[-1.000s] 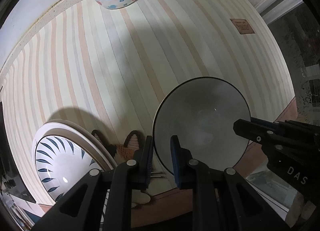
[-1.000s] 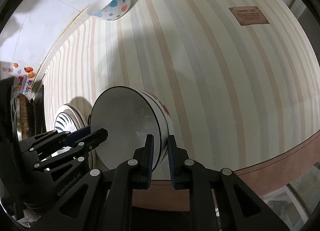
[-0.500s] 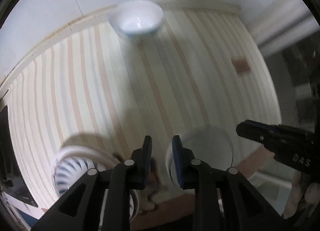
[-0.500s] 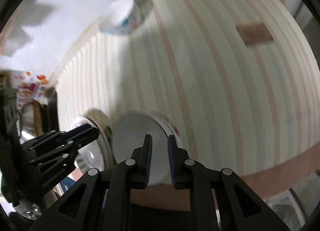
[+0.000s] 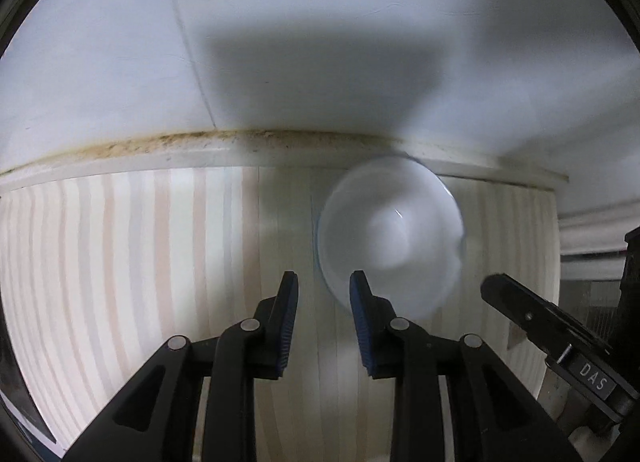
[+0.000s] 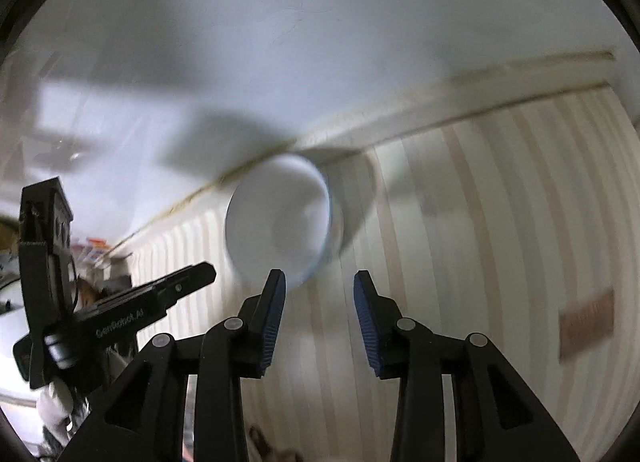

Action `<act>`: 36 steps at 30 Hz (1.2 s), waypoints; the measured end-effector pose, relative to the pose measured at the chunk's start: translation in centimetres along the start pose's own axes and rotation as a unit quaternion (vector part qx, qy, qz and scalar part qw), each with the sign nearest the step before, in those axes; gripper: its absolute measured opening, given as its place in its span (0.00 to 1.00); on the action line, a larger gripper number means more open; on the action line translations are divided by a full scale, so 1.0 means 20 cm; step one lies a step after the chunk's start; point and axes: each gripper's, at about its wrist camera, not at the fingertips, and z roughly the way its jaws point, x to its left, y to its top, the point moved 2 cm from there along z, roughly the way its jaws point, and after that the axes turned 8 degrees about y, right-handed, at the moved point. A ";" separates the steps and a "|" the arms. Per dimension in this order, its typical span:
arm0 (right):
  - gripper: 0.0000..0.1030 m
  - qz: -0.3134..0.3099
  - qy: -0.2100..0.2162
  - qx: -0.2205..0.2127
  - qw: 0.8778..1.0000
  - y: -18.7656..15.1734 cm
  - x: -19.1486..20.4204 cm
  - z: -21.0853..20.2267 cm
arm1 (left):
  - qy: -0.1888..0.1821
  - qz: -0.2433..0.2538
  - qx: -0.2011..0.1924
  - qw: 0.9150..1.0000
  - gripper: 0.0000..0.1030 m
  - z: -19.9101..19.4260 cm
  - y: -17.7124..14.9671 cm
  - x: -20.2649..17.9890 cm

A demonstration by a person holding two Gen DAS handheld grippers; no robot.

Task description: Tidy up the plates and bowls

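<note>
A white bowl (image 5: 390, 236) stands on the striped cloth close to the back wall, blurred by motion; its blue-tinged side shows faintly. My left gripper (image 5: 324, 282) hovers over the bowl's near left rim. Its jaws are opening, a narrow gap with nothing between them. In the right wrist view the same bowl (image 6: 280, 218) lies just beyond my right gripper (image 6: 320, 278). Those jaws are opening wider, also with nothing between them. Each gripper shows in the other's view: the right gripper (image 5: 520, 302) beside the bowl, the left gripper (image 6: 196, 274) at its left.
The striped tablecloth (image 5: 140, 262) ends at a pale ledge under the white wall (image 5: 320, 42). A brown label (image 6: 586, 322) lies on the cloth at the right. Blurred clutter (image 6: 96, 254) sits at the far left of the table.
Both grippers left the black-rimmed bowl and the plates at the near edge and swept across the cloth to the bowl by the wall. Both pairs of jaws have widened.
</note>
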 end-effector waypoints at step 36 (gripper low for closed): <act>0.12 -0.020 -0.044 0.046 0.998 0.16 0.05 0.40 | 0.021 0.045 -0.013 0.999 0.15 0.02 -0.06 -0.12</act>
